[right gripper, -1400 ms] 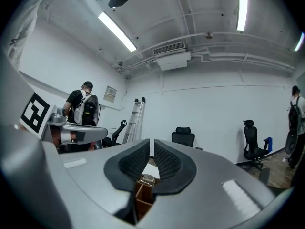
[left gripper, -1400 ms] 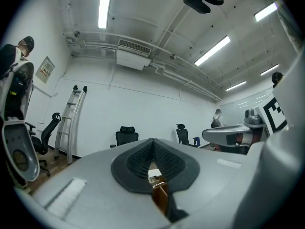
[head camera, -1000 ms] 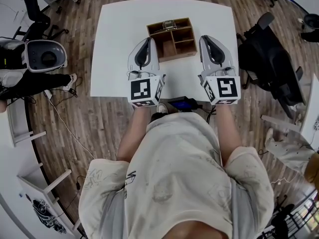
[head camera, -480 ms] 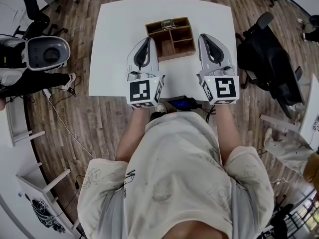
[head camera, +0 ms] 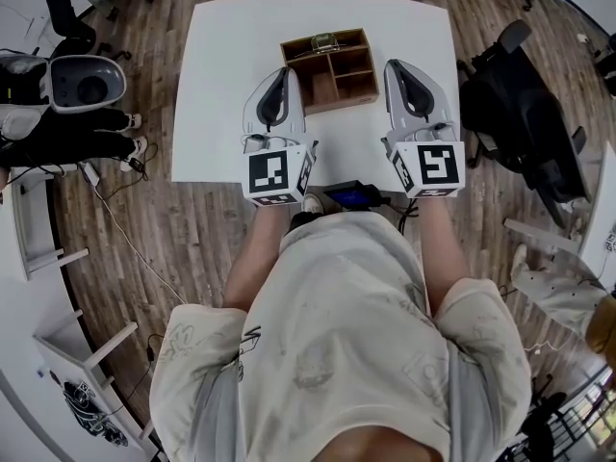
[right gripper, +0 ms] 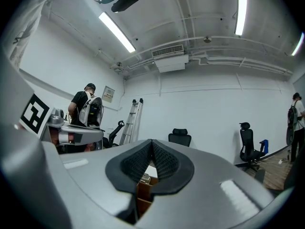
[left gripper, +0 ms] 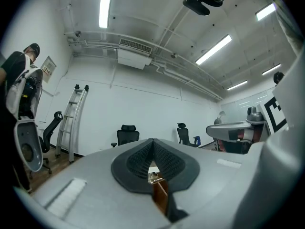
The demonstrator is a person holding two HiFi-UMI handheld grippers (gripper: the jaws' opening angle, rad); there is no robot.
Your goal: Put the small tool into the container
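A wooden container with several compartments stands on the white table, towards its far middle. A small metallic tool lies in its far compartment. My left gripper hovers at the box's left side, and my right gripper at its right side. Both point away from me and are shut with nothing between the pads. In the left gripper view the pads meet, and a strip of the container shows below them. The right gripper view shows its pads closed above the container.
A black office chair stands right of the table. A person with a white round device is at the left edge. A blue device hangs at the table's near edge. A ladder and chairs line the far wall.
Both grippers stay shut and almost in place beside the box. The person and the white device at the left have shifted a little up the picture.
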